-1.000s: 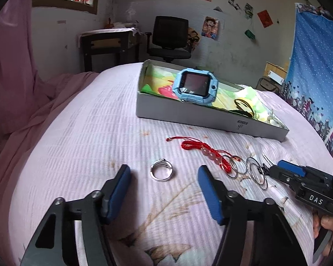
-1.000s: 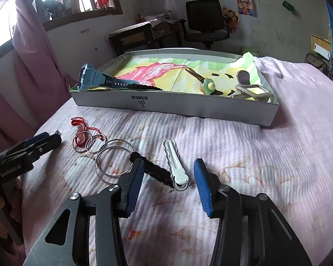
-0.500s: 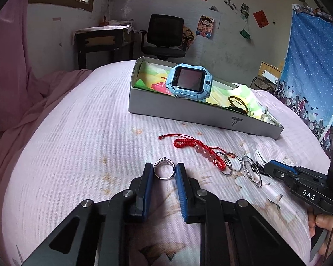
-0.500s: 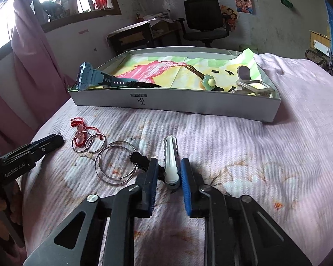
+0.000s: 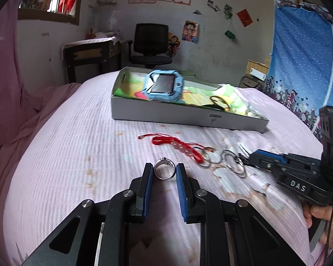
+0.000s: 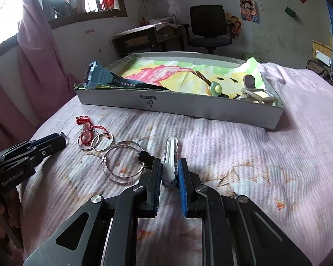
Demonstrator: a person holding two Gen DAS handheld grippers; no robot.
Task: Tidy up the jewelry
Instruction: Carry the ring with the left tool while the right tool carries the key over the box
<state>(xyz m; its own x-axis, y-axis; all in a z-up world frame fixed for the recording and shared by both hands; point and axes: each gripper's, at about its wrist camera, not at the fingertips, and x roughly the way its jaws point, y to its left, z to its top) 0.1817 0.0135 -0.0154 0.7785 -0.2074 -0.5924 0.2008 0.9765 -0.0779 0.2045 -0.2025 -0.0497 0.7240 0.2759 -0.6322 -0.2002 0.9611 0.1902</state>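
Note:
My left gripper (image 5: 164, 171) is shut on a silver ring (image 5: 164, 170), held just above the pink bed cover. My right gripper (image 6: 169, 170) is shut on a white hair clip (image 6: 170, 155), low over the cover. A grey box (image 5: 188, 116) lined with colourful paper lies further back and holds a blue watch (image 5: 163, 85), a black band (image 5: 219, 102) and a clear clip (image 6: 258, 95). A red cord bracelet (image 5: 177, 145) and several silver hoops (image 6: 122, 164) lie on the cover between the grippers. The right gripper also shows in the left wrist view (image 5: 258, 158).
A black hair clip (image 6: 145, 156) lies beside the white one, touching the big hoops. The left gripper shows at the left of the right wrist view (image 6: 55, 140). An office chair (image 5: 151, 44) and a desk (image 5: 91, 53) stand behind the bed.
Both grippers went from wide open to shut: the left on the ring, the right on the white hair clip. Both have since lifted slightly.

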